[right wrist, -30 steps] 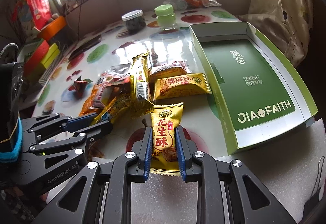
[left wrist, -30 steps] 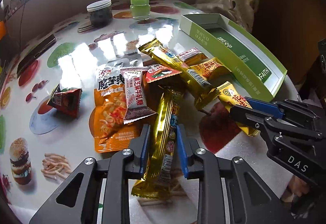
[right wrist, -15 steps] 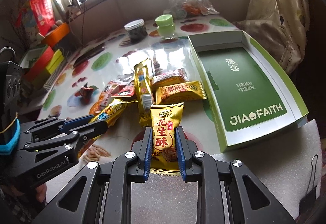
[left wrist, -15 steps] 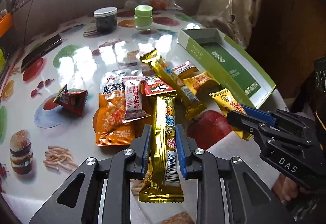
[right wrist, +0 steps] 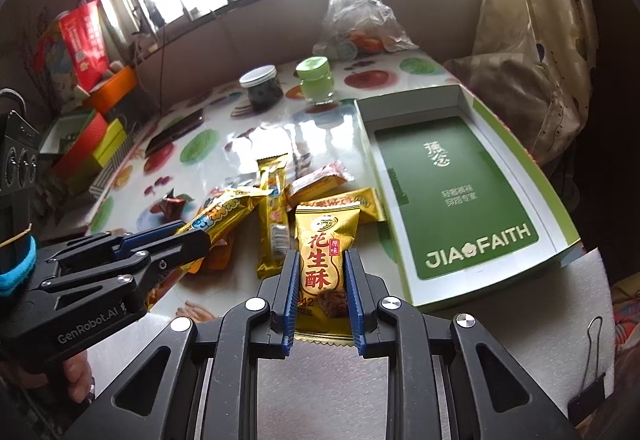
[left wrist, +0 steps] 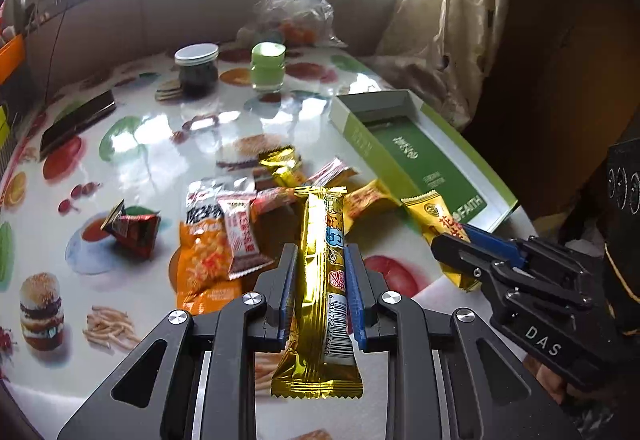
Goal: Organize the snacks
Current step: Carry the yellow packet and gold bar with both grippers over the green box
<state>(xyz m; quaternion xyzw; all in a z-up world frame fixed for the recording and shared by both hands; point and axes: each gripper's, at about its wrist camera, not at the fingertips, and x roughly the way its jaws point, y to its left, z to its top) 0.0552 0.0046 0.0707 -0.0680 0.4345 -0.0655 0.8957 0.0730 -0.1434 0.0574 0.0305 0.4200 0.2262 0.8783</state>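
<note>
Grippers both loaded: left gripper (left wrist: 322, 294) pinches the long gold snack bar (left wrist: 320, 292) mid-length, lifted off the pile at frame center; right gripper (right wrist: 322, 302) clamps the peanut crisp packet (right wrist: 325, 264) by its lower half. Green tray (right wrist: 560, 208), right of frame, sits bare, prob. the drop spot for both.

Both wrist views low over the table (left wrist: 168, 144), facing the window, sharing the snack pile (right wrist: 280, 208)

nine snack packets (left wrist: 321, 272), two jars (left wrist: 197, 69), one box (right wrist: 460, 196)
</note>
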